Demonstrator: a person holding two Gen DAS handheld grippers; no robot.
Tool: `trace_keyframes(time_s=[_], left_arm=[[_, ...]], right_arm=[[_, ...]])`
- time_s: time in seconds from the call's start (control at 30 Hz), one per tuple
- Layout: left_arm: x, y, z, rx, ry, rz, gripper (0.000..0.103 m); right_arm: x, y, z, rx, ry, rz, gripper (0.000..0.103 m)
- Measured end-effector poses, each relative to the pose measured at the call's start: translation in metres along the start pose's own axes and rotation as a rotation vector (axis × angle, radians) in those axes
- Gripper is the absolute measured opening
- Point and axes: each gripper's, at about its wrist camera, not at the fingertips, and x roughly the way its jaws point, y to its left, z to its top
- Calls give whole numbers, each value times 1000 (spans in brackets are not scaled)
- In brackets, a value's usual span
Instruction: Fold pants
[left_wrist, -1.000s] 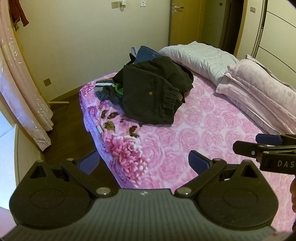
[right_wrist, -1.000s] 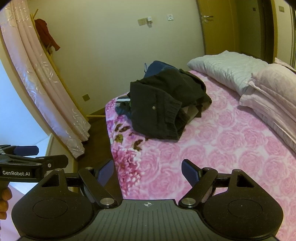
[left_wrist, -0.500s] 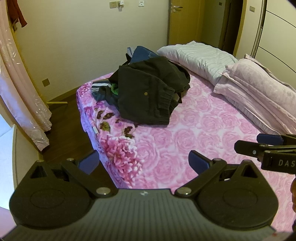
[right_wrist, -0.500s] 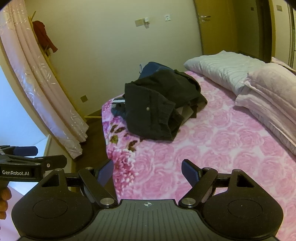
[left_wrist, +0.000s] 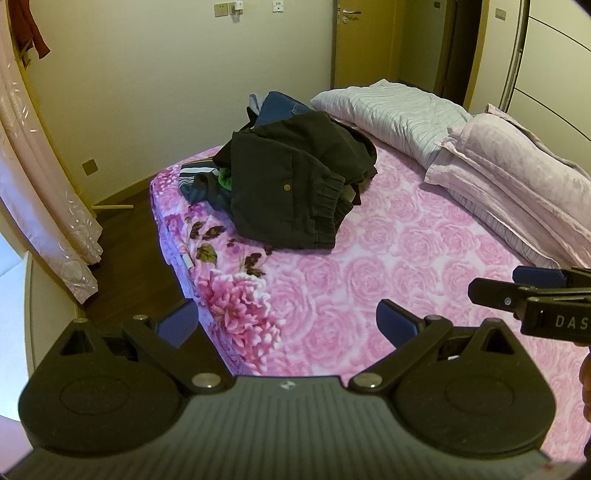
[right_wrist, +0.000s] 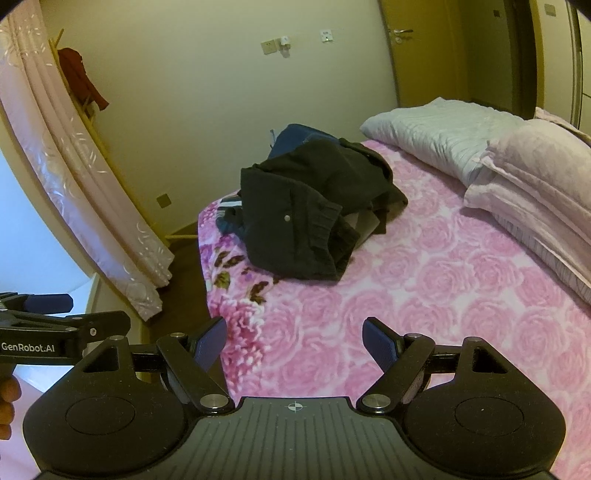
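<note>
both grippers empty, jaws spread wide, both hovering over the near part of the bed (left_wrist: 424, 258) with nothing between the pads. your left gripper (left_wrist: 284, 323) sits over the near-left corner of the mattress, your right gripper (right_wrist: 293, 345) just beside it, further in over the pink rose sheet.

the black pants (left_wrist: 291, 184) lie ahead of both, well apart from either, crumpled on top of a clothes pile at the far-left corner of the bed. elastic waistband or cuff end (left_wrist: 328, 206) faces you and slightly to your right; a small metal snap (left_wrist: 285, 188) shows on the flat panel. the rest of the garment bunches back toward the wall, so the long axis probably runs away from you, but it's too wadded to tell for sure.

which arm is nearer: about even in depth. from the left wrist view the pants sit nearly dead ahead; from the right wrist view (right_wrist: 314, 214) they're ahead and slightly left. so left has the straighter line, right has to cross in.

under the pants: a striped garment (left_wrist: 194, 177) with something green, and a blue item (left_wrist: 279, 105) behind. grab only the black fabric or you'll drag the pile. grey quilt (left_wrist: 391, 110) and pink pillows (left_wrist: 517, 162) sit to the right, clear of your reach path.

my read: task not started, next is reach forward, pinch the ribbed edge, pull it onto the open sheet.
</note>
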Motion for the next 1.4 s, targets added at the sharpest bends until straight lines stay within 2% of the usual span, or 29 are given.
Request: trace_keyframes(time_s=[0.43, 0.73, 0.83, 1.07, 1.27, 1.4], left_arm=[[10, 18, 10, -8, 3, -2, 101], [35, 35, 27, 5, 19, -16, 101], [50, 43, 34, 34, 26, -43, 101], [104, 69, 73, 72, 59, -71, 101], [167, 89, 127, 137, 93, -123, 101], [203, 94, 170, 205, 78, -173, 101]], right_arm=[[19, 12, 10, -1, 5, -3, 78], [45, 16, 23, 15, 13, -16, 78], [59, 15, 30, 31, 14, -34, 78], [101, 0, 55, 119, 10, -89, 78], [146, -20, 87, 241, 19, -211, 78], [170, -41, 110, 370, 11, -290, 78]])
